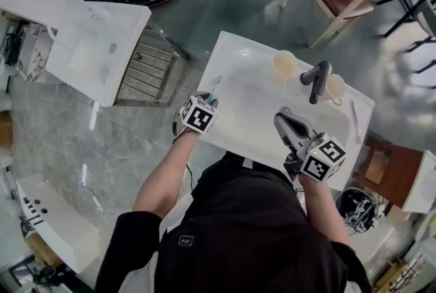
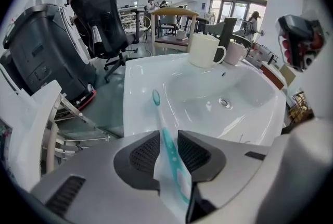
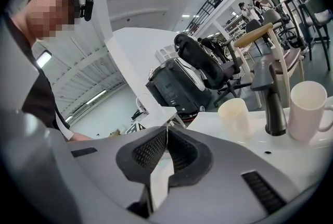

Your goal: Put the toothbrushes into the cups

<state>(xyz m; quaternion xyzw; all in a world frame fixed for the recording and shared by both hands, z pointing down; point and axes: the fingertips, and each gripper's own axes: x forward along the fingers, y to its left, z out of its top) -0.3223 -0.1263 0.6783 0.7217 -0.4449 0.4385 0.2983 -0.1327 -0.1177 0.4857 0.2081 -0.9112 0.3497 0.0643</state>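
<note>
The teal toothbrush [image 2: 168, 145] lies flat on the white surface [image 1: 228, 53] along the left edge of the basin [image 1: 255, 104]. Its long axis runs straight away from me, bristle head at the far end and handle toward me. My left claw [image 2: 167, 135] points steeply down over it, spread, with the handle running lengthwise through the gap. The pads [image 2: 143, 152] stand on either side of the handle and, as far as I can see, do not press on it. A squeeze across the handle's narrow width looks like all the pickup needs.

The cream cup [image 1: 284, 63] and the white mug [image 1: 334, 87] stand upright at the far side, either side of the dark tap [image 1: 317, 77], up and to the right across the basin from the brush. My right claw [image 3: 166, 134] is nearer them, but it is pressed together with nothing in it, hanging over the near right edge.

In the head view the marker cube covers my left jaws and most of the handle. The tap hides part of the mug, so I cannot tell what is inside it. A pale slim thing [image 1: 353, 118] lies on the right edge. It may be a second brush, but it is too small to tell.
</note>
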